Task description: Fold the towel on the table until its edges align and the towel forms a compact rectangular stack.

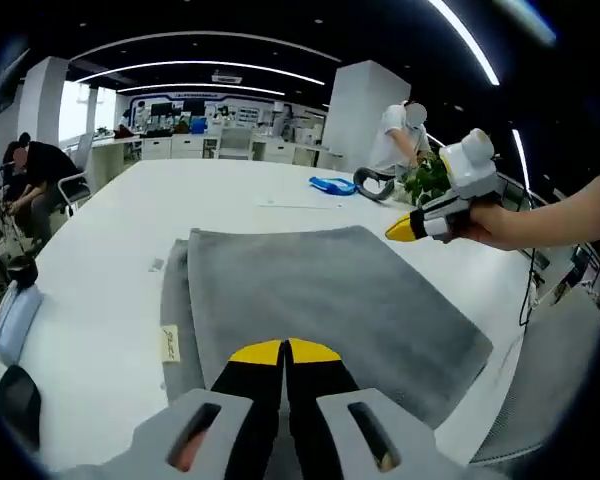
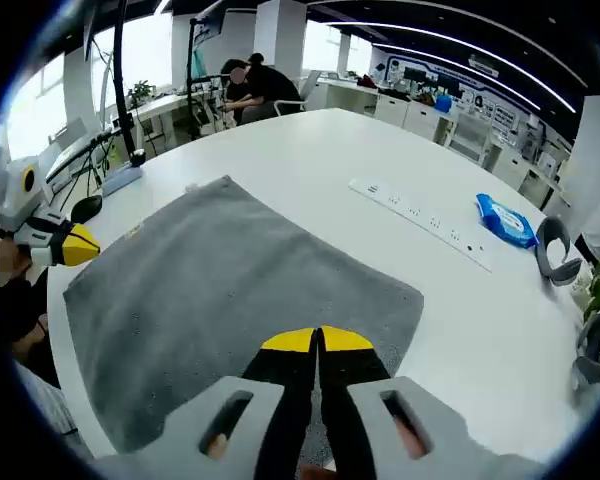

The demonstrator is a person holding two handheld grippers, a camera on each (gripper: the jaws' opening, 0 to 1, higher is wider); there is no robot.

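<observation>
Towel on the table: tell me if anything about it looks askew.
The grey towel is folded unevenly: in the left gripper view the lower layer, with its tag, sticks out past the top layer's edge, so edges are not aligned.

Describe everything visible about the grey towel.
The grey towel is a soft, plush-looking cloth lying flat on the white table, folded once: an upper layer covers most of a lower one, whose strip shows along one side carrying a small pale label. Its edges are not yet aligned. Whether either gripper touches it cannot be told.
</observation>
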